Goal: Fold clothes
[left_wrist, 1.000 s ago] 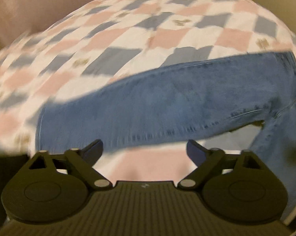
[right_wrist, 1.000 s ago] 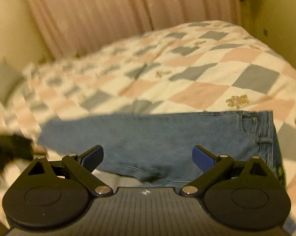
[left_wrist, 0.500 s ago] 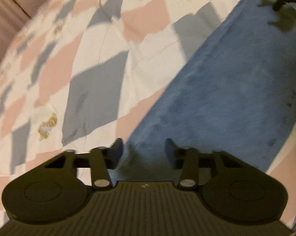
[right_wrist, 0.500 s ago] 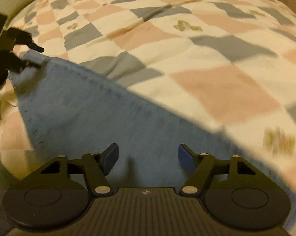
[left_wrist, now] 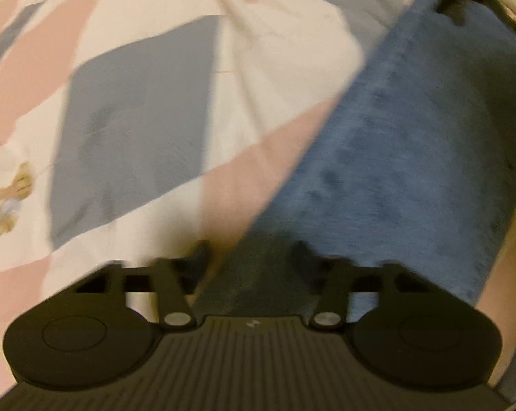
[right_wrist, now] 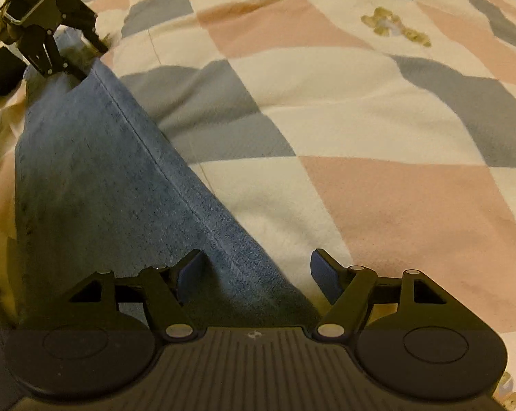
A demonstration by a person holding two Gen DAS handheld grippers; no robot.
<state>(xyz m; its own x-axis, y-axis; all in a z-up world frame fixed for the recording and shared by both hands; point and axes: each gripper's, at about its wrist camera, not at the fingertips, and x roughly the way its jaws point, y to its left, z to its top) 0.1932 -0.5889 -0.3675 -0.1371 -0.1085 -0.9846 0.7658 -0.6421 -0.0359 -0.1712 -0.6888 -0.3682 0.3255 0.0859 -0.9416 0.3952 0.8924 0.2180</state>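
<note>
You are working over a bed (right_wrist: 378,185) that is wearing a quilt (left_wrist: 131,109) checked in pink, grey and cream diamonds, with small bear prints scattered on it. Jeans (right_wrist: 97,178) are lying flat directly on the quilt, stretching as one long blue strip, with the quilt wrinkling slightly beside them.

No legible txt (blurry frames)

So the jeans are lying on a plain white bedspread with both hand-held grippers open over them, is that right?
Not quite: the bedspread is checked in pink, grey and cream, not plain white, as the right wrist view shows. The jeans do lie on it, with the left hand-held gripper and right hand-held gripper open over them.
</note>
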